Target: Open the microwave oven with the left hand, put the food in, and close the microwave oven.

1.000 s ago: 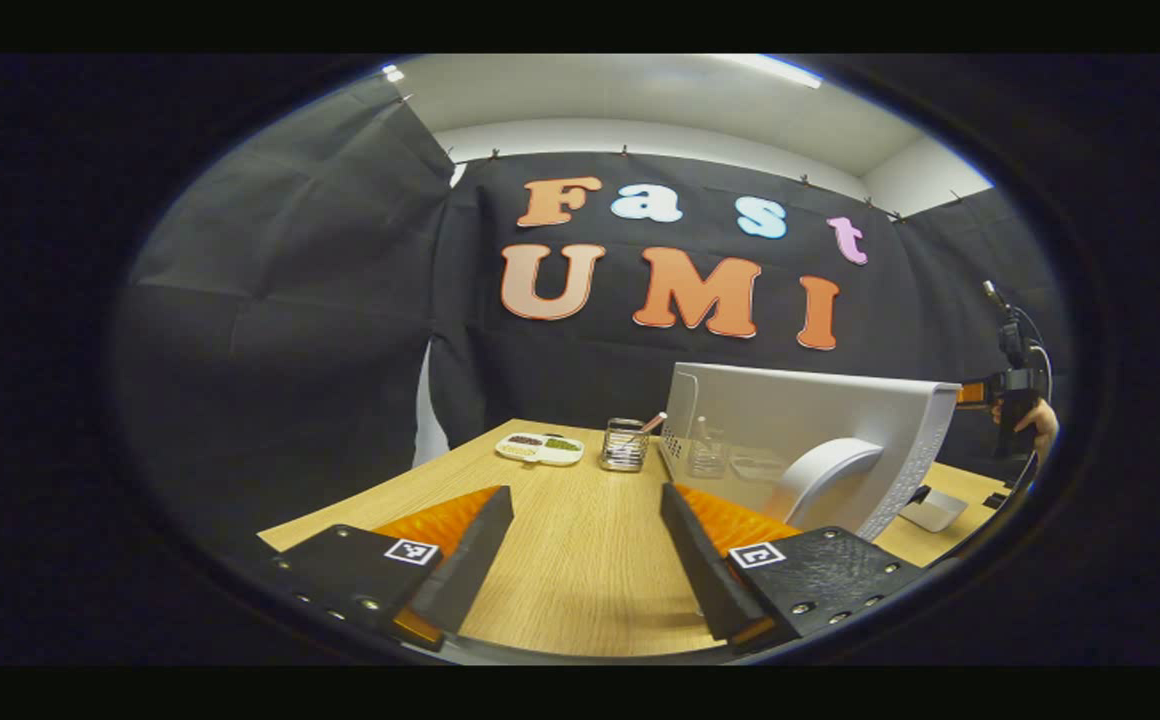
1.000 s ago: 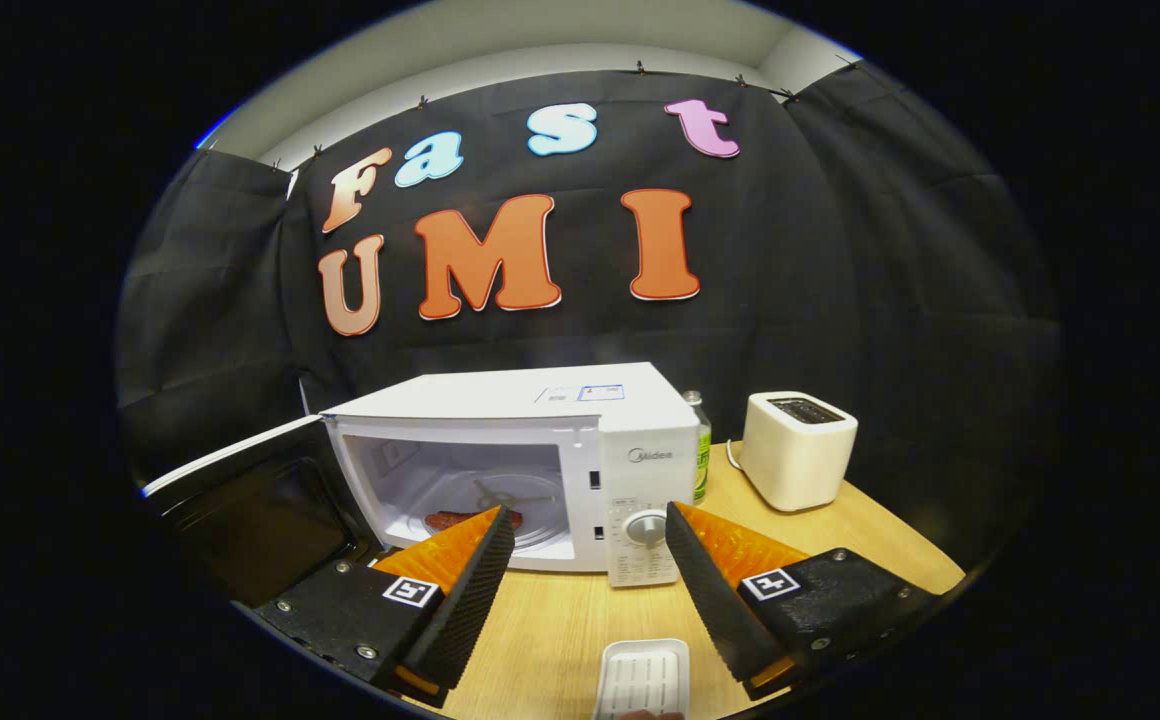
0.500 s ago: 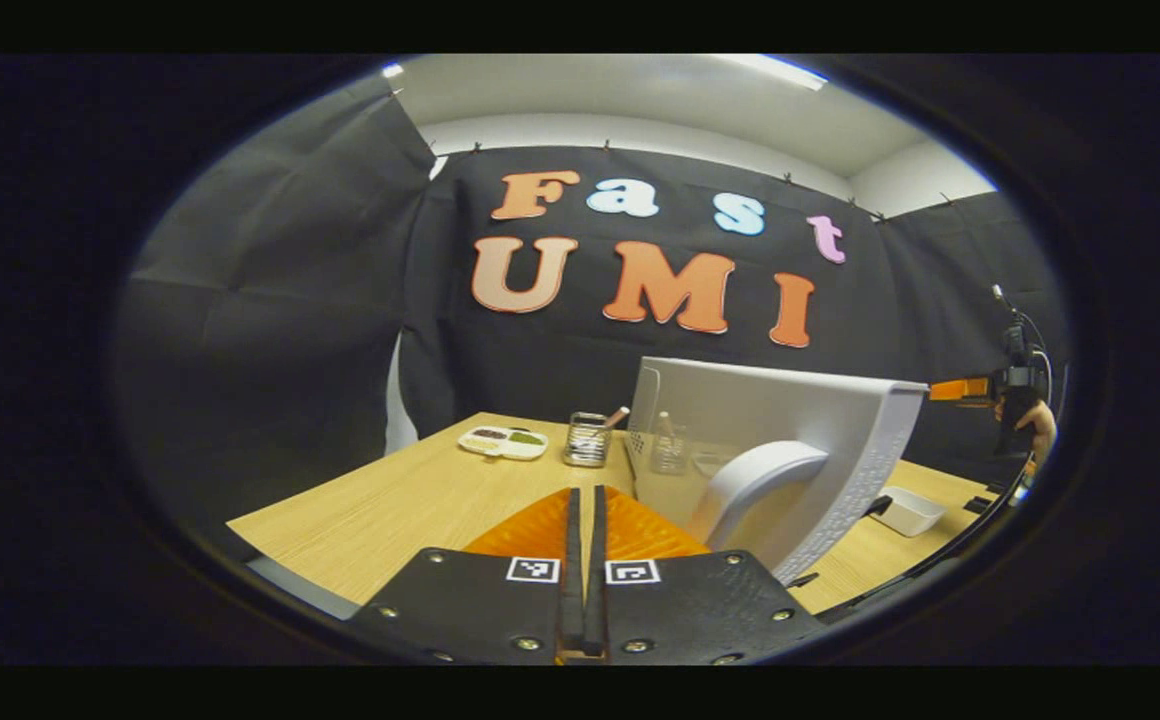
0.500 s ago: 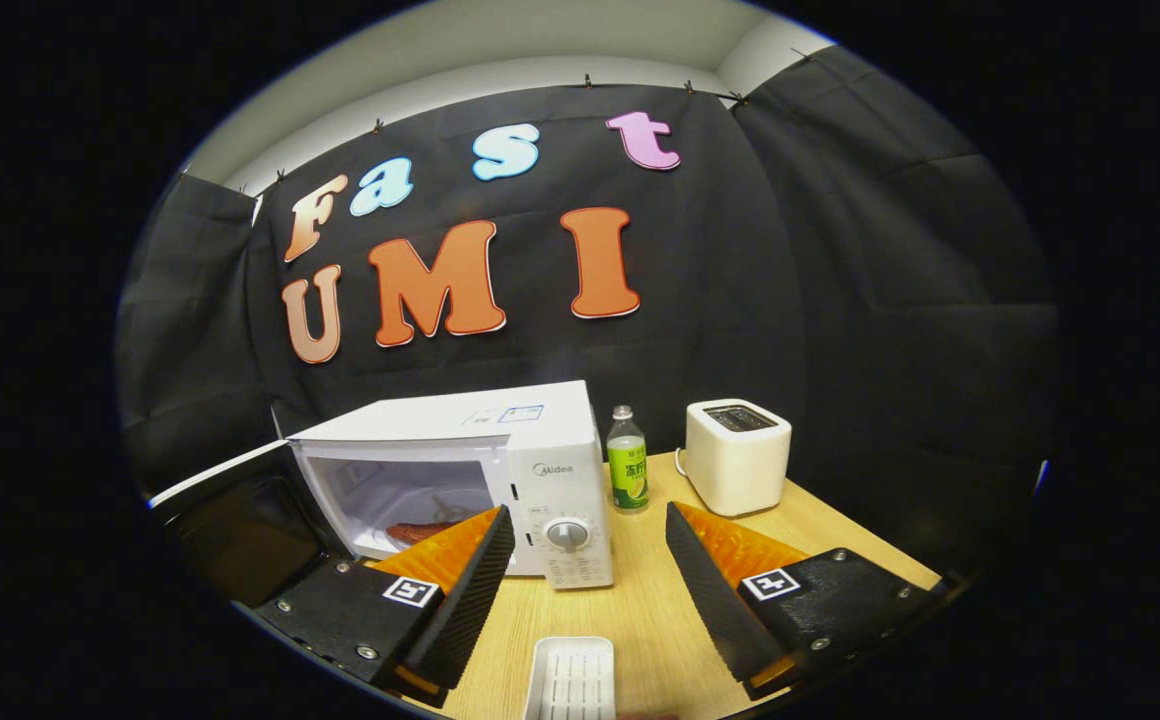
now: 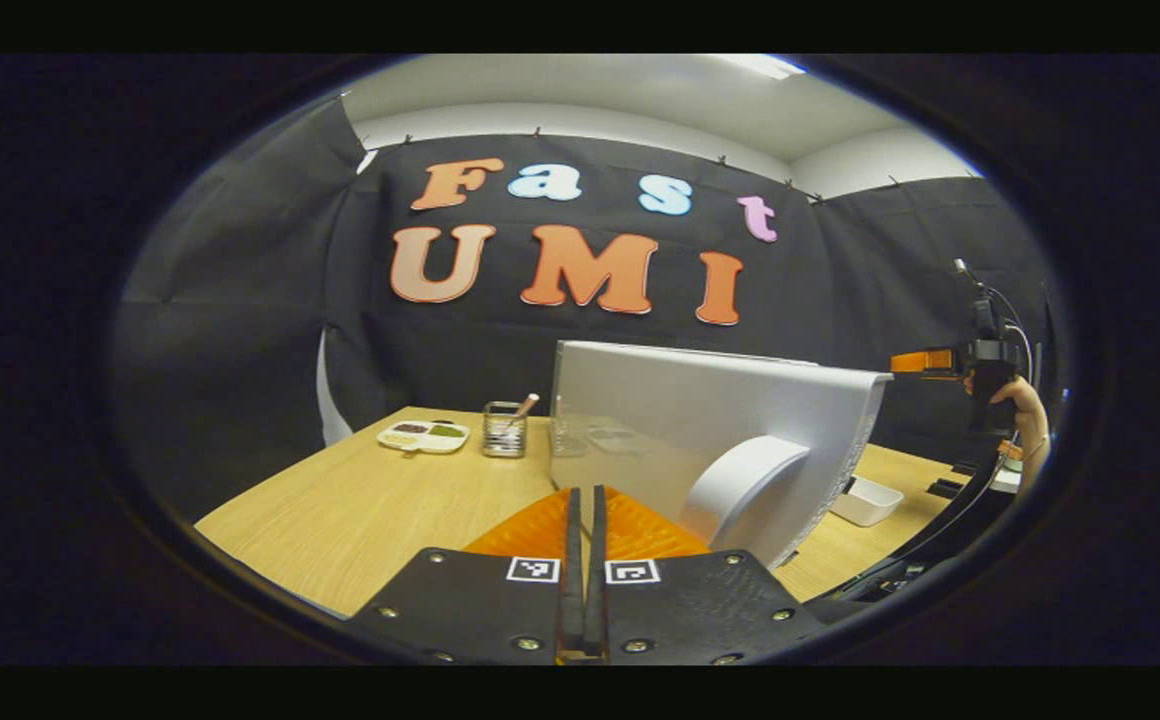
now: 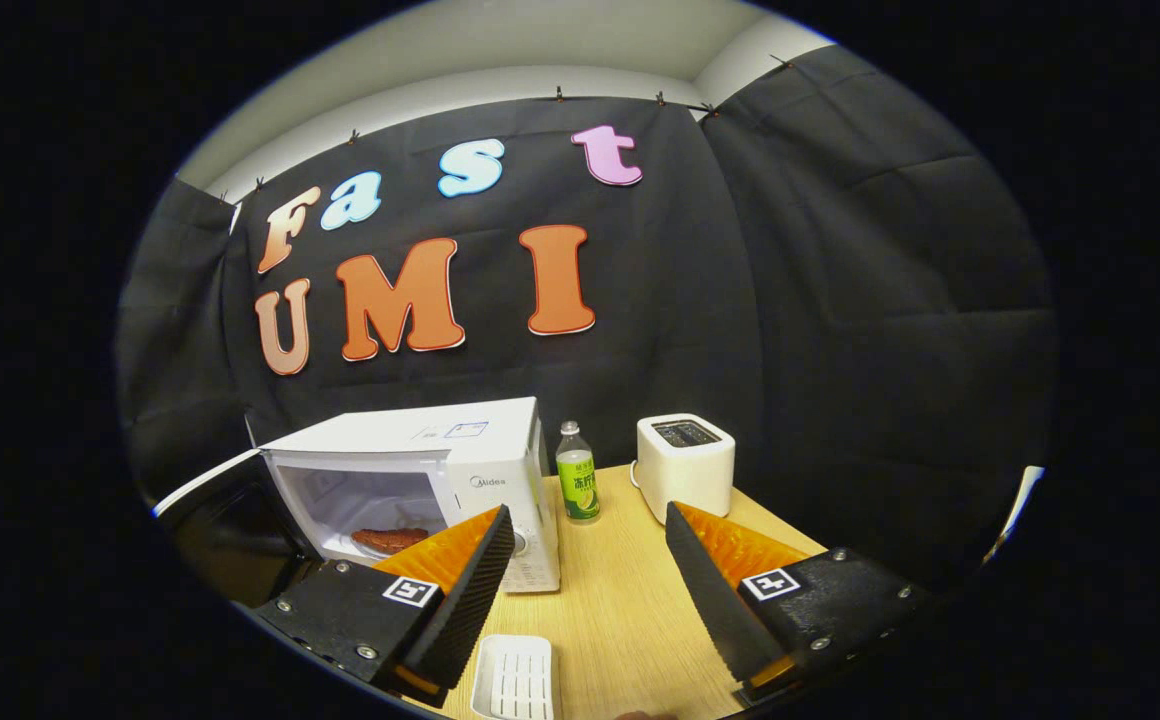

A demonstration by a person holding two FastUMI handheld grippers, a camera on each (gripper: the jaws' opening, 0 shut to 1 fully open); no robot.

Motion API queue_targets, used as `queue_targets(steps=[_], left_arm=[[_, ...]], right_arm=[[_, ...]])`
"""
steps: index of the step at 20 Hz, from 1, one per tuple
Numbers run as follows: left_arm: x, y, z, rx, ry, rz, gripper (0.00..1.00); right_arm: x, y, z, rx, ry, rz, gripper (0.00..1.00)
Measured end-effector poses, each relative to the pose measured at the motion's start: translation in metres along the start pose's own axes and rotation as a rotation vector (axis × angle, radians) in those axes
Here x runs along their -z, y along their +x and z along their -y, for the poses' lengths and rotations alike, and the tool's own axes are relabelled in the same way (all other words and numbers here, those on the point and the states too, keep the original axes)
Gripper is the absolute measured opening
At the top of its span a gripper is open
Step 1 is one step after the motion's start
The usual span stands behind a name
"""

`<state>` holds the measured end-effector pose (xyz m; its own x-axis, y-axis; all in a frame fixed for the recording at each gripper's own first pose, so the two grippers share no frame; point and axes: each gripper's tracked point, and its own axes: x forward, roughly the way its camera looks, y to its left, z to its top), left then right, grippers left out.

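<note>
Microwave oven door [image 5: 710, 430] stands swung open just ahead of the left gripper [image 5: 585, 545], whose orange fingers [image 5: 540, 525] have snapped together on nothing within the last second, having been spread wide over the desk [image 5: 380, 500] a moment before. That closing, with the door's curved white handle [image 5: 740, 485] now just to the right of the fingertips and nearer than it was, suggests the left hand is setting up to push the door shut, the last step of the task. Whether the fingers already touch the door cannot be told.

In the right gripper view, the right gripper [image 6: 585, 580] hangs with its fingers [image 6: 470, 590] wide apart and empty, and has drawn back and swung rightward from the microwave oven [image 6: 410, 470], which has slid toward the left of that view. An empty white tray [image 6: 515, 680] lies on the desk between and below the fingers. Beyond the left finger, the food [image 6: 390, 538], a reddish-brown piece, rests inside the lit cavity on the turntable, so the loading appears done and only the closing remains.

Farther back, a green-labelled bottle [image 6: 577, 485] and a white toaster [image 6: 685, 465] stand beside the oven. Across the desk in the left gripper view sit a wire cup [image 5: 503, 430] and a divided dish [image 5: 423, 436]; at far right a hand [image 5: 1025, 410] holds the other gripper aloft
</note>
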<state>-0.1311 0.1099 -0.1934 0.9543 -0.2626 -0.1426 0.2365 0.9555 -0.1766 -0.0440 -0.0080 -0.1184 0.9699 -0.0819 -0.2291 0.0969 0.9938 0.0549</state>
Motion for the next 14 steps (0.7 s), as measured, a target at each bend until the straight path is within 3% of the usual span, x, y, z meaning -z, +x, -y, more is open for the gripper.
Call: queue_targets(steps=[10,14], left_arm=[[-0.002,0.047,0.089,0.168,-0.025,-0.006,0.02],[-0.008,0.068,0.112,0.194,0.0,-0.002,0.01]], right_arm=[[-0.027,-0.016,0.052,0.06,-0.048,0.036,0.95],[-0.041,-0.02,0.059,0.049,-0.056,0.048,0.95]])
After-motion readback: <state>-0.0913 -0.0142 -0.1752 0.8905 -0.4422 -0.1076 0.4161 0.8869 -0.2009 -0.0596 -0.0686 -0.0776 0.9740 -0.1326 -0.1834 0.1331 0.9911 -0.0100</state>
